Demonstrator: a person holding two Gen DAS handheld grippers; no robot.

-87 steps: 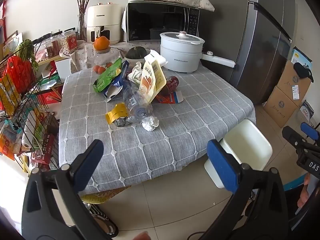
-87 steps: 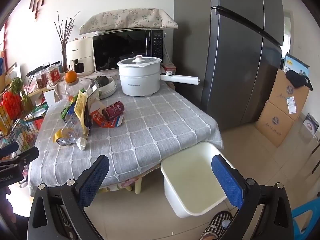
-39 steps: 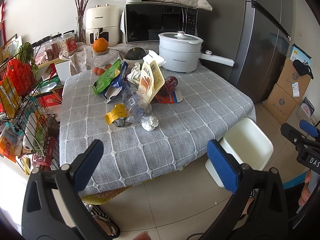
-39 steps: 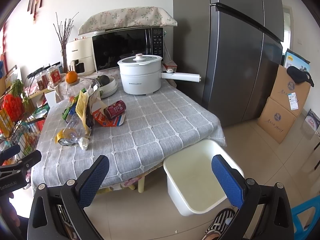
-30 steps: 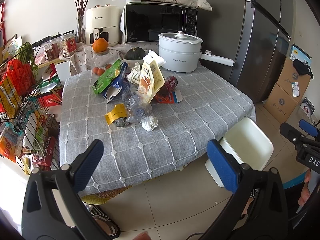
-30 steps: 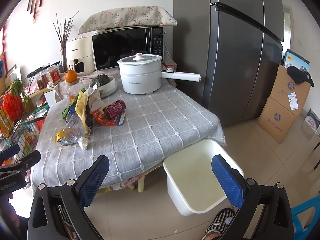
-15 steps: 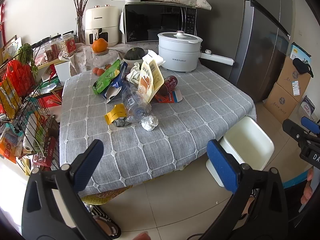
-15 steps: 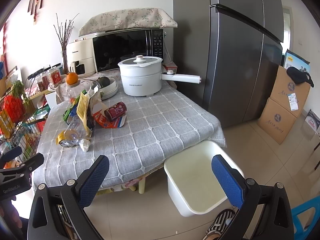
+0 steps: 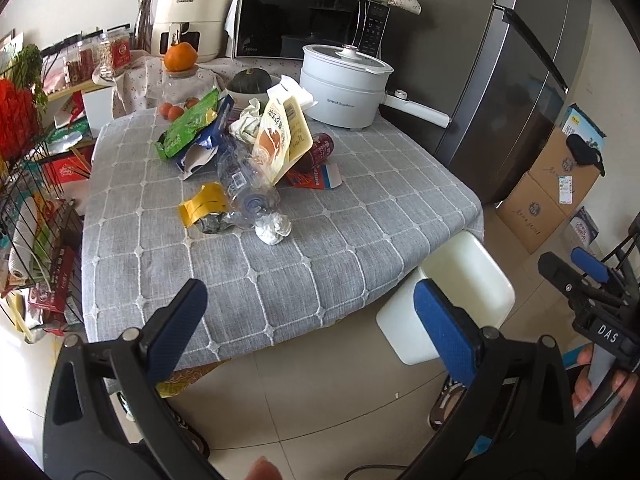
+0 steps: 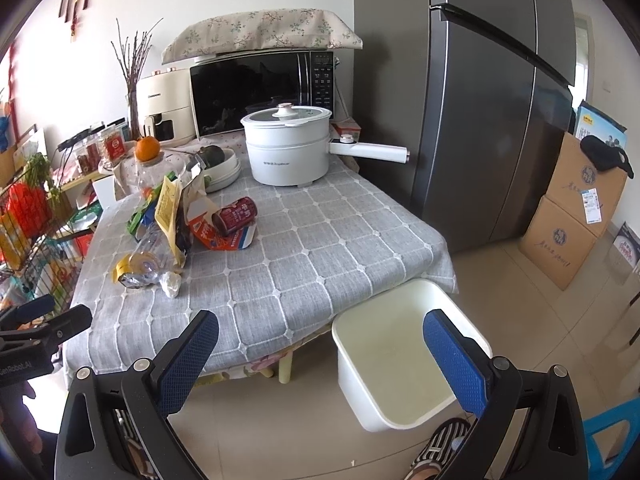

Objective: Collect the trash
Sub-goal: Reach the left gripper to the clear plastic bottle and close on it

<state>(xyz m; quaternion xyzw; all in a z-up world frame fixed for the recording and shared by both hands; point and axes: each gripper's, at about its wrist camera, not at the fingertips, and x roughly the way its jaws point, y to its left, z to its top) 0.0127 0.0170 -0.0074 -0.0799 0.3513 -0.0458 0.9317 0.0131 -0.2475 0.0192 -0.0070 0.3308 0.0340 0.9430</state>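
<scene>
A heap of trash lies on the grey checked tablecloth (image 9: 340, 240): a crushed clear bottle (image 9: 244, 188), a yellow snack pouch (image 9: 280, 136), a red can (image 9: 318, 152), a green wrapper (image 9: 188, 124), a yellow-labelled crushed can (image 9: 204, 210) and a crumpled white paper ball (image 9: 274, 230). The right wrist view shows the same bottle (image 10: 150, 252), red can (image 10: 234, 216) and paper ball (image 10: 172, 282). A white bin (image 10: 400, 360) stands on the floor by the table's near right corner. My left gripper (image 9: 308, 312) and right gripper (image 10: 320, 344) are both open, empty and short of the table.
A white electric pot (image 9: 344, 84), a microwave (image 9: 308, 20), an air fryer (image 9: 188, 12) and an orange (image 9: 180, 58) stand at the table's back. A wire rack (image 9: 28, 184) of goods is on the left. A grey fridge (image 10: 480, 100) and cardboard boxes (image 10: 576, 220) stand on the right.
Both grippers have drifted slightly closer to the table. Nothing on the table has moved, and both stay open.
</scene>
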